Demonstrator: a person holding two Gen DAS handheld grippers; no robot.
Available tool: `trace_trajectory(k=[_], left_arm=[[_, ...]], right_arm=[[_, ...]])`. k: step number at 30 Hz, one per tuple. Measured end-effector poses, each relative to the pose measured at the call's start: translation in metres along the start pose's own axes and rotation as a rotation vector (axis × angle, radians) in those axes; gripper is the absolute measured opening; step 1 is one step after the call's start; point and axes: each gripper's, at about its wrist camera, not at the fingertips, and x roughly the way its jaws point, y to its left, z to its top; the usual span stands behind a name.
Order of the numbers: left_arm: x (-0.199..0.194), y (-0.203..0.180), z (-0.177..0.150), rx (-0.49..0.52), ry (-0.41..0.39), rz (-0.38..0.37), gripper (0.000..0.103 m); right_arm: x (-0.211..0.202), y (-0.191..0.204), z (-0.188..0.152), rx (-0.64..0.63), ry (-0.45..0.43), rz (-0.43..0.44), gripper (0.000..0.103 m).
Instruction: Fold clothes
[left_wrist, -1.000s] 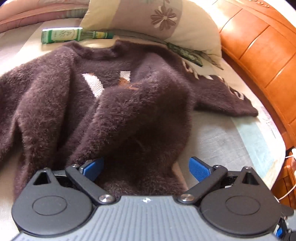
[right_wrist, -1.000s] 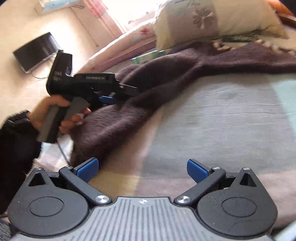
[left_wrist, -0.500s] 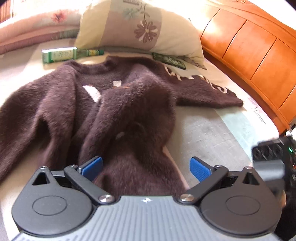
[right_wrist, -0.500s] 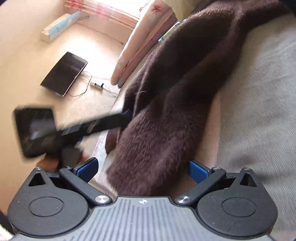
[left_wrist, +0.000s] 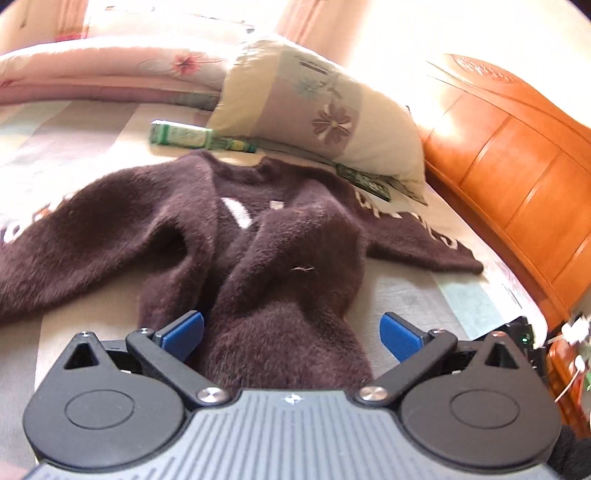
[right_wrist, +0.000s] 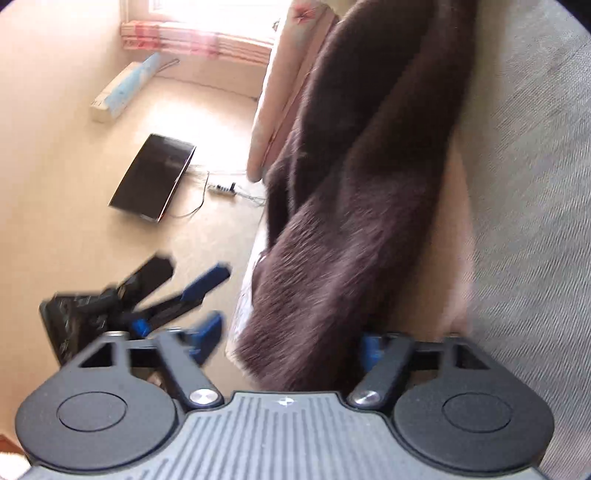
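A dark brown fuzzy sweater (left_wrist: 288, 258) lies crumpled on the bed, neck toward the pillow, sleeves spread to both sides. My left gripper (left_wrist: 291, 334) is open at the near hem, with a bunch of the fabric lying loosely between its blue pads (left_wrist: 183, 334). My right gripper (right_wrist: 288, 343) is at the sweater's edge (right_wrist: 332, 258) by the side of the bed. Its jaws are closing with the hem between them, and the left pad (right_wrist: 207, 336) still stands a little off the cloth. The left gripper (right_wrist: 177, 291) shows blurred beside it.
A flowered pillow (left_wrist: 317, 110) and a green box (left_wrist: 181, 134) lie beyond the sweater. An orange wooden headboard (left_wrist: 517, 177) runs along the right. A folded pink quilt (left_wrist: 92, 74) lies at the back. On the floor are a black flat device (right_wrist: 153, 182) and a power strip (right_wrist: 221, 188).
My right gripper rolled and dropped to the sweater's hem at the bed edge, and its jaws narrowed around it. My left gripper pulled back and rose a little, still open.
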Motion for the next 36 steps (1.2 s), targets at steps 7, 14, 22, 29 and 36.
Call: trace_trajectory(k=[7, 14, 22, 29, 36], left_arm=[[-0.009, 0.012, -0.021, -0.114, 0.008, -0.026, 0.101], [-0.014, 0.011, -0.03, -0.141, 0.007, -0.047, 0.101], [-0.01, 0.0, -0.037, -0.124, 0.027, -0.071, 0.101], [-0.008, 0.0, -0.042, -0.133, 0.048, -0.03, 0.101], [-0.008, 0.004, -0.048, -0.149, 0.063, -0.014, 0.101]], right_arm=[[-0.013, -0.009, -0.008, 0.032, -0.073, -0.085, 0.02], [-0.075, 0.047, -0.02, -0.096, -0.171, -0.127, 0.017], [-0.19, 0.068, -0.033, -0.166, -0.31, -0.178, 0.008], [-0.219, 0.037, -0.033, -0.082, -0.277, -0.245, 0.025], [-0.144, 0.008, -0.02, 0.028, -0.158, -0.267, 0.047]])
